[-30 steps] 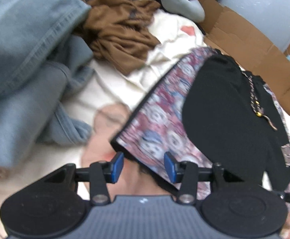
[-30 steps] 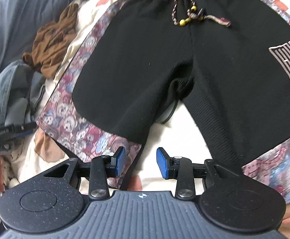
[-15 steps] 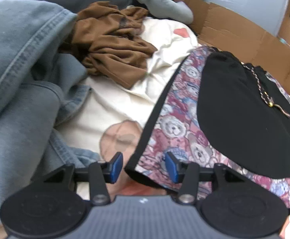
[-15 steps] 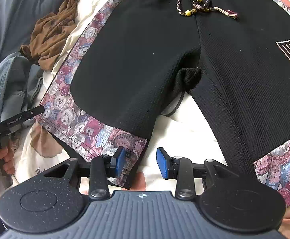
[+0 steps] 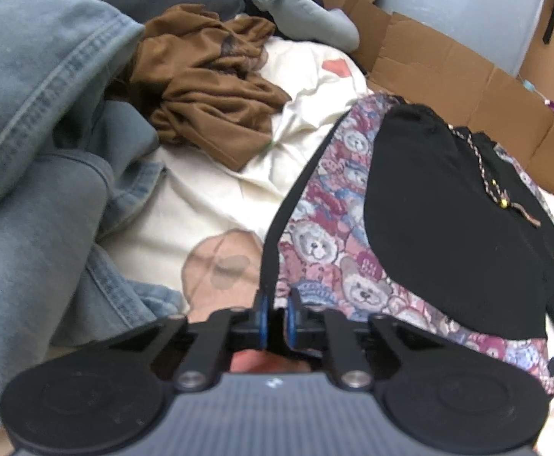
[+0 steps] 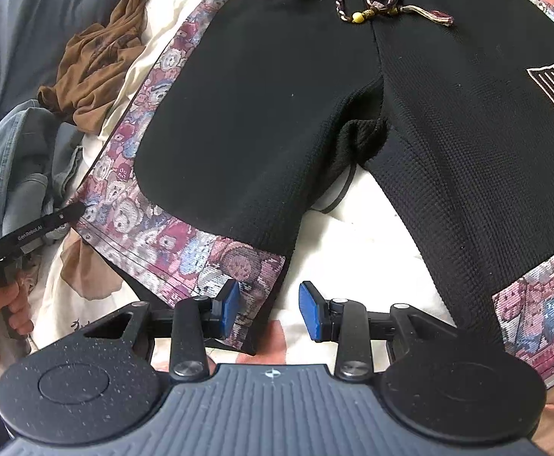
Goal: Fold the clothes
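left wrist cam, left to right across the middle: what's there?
Denim garment → brown garment → cream bear-print sheet → black shorts with teddy-bear side panels → cardboard box flaps at the far right.

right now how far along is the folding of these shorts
Early. Done: the black shorts lie spread flat, front up, on the cream bedding, no fold made. In hand: the left tongs are closing on the outer hem corner of one leg's bear-print panel; the right tongs stand open at that leg's inner hem corner. Left: every fold, plus the crumpled brown garment and the denim.
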Tool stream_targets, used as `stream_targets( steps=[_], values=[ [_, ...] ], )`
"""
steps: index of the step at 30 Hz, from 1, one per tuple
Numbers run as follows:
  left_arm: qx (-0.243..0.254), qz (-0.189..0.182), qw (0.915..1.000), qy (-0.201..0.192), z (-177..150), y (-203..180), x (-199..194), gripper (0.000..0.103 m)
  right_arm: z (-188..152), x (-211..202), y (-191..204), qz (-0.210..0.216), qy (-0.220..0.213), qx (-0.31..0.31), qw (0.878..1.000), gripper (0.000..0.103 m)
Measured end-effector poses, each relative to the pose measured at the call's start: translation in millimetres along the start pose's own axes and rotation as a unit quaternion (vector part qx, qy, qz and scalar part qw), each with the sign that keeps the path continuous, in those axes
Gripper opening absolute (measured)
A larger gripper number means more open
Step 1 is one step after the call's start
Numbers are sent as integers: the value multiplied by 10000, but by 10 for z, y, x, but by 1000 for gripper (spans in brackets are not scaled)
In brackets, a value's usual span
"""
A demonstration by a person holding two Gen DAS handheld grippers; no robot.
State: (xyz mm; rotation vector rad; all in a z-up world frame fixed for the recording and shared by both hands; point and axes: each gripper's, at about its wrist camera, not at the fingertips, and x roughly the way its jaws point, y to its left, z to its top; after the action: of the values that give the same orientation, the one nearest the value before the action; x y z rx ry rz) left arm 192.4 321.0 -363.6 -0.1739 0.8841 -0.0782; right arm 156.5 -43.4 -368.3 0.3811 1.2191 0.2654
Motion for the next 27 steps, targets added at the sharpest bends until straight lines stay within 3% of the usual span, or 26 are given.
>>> stream_targets(
  steps=[4, 18, 20, 21, 27],
  values=[
    [-354, 82, 9993, -5, 21, 134, -18, 9, -2, 14, -22, 34, 9, 22, 10000, 41],
    [-540, 204, 9983, 1, 50, 199, 31, 7, -113, 240, -101, 486, 327, 574, 9966, 41],
    [-579, 175, 9982, -14, 53, 205, 5, 7, -127, 248, -101, 566, 332, 613, 9960, 20],
    [-584, 164, 9982, -21, 59, 205, -10, 7, -132, 250, -100, 609, 338, 630, 9956, 0],
    [-684, 72, 9976, -44, 127, 176, -98, 7, -89, 33, -31, 510, 335, 285, 9977, 0]
  ],
)
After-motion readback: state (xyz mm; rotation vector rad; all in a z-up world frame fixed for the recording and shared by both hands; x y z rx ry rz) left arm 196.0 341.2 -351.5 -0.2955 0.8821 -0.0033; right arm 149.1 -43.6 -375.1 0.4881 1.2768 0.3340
